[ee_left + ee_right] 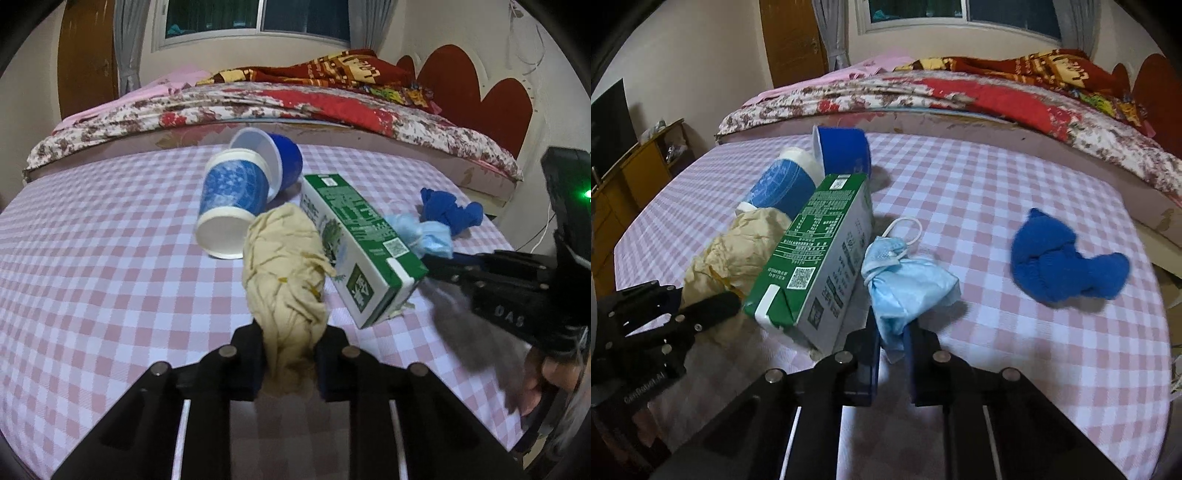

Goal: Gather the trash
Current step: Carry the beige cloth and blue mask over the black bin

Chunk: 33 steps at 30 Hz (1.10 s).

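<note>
1. Crumpled beige paper [284, 280] lies on the checked table [110, 277], pinched at its near end by the left gripper [290, 354].
2. Right gripper [892, 341] is clamped on the blue face mask [905, 284], beside the green carton [820, 254].
3. Risk: lifting the paper could nudge the carton or cups [236, 199], which touch it.
4. Only the right view shows the blue cloth [1063, 266] fully.

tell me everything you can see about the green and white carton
The green and white carton is a tall rectangular drink box, apparently coated paperboard, lying on its side on the pink checked tablecloth. Its green face carries white print and a QR code; the side panel is white with print. The folded end, with a white tab, points toward the cameras. The crumpled beige paper presses against one long side, and the light blue face mask lies beside the other; contact there is unclear. Neither gripper holds it.
</note>
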### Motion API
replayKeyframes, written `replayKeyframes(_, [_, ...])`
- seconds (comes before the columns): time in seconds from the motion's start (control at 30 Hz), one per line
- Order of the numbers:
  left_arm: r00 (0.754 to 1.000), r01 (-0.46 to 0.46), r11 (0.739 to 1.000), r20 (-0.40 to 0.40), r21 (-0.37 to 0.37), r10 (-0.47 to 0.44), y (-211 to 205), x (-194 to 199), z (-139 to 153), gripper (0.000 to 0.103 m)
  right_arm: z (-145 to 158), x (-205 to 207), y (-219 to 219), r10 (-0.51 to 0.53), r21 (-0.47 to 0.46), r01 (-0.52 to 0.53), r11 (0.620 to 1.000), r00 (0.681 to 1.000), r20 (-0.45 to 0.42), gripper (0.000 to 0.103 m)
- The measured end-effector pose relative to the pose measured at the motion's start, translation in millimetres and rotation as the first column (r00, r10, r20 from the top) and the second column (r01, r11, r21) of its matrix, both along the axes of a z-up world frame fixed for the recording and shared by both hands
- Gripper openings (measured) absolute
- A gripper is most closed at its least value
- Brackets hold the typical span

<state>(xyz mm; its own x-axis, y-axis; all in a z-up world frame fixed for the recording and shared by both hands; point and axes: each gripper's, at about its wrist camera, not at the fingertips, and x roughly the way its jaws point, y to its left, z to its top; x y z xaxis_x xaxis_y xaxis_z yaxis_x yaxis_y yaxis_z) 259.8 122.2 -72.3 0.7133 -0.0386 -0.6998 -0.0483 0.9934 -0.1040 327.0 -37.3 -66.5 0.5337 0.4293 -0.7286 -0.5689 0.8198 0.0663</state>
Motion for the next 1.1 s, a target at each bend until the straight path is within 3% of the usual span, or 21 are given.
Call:
replayKeyframes(0.43, [0.999, 0.000, 1.000, 0.042, 0.003, 0.000, -16, -39, 20, 0.022, 33, -48, -50, -0.076, 0.012, 0.076, 0.997, 0.995, 0.070, 0.012])
replayKeyframes(1.1, [0.986, 0.118, 0.992, 0.118, 0.037, -0.122, -89, -94, 52, 0.022, 72, -137, -131, -0.177, 0.048, 0.171, 0.984, 0.971, 0.160, 0.012])
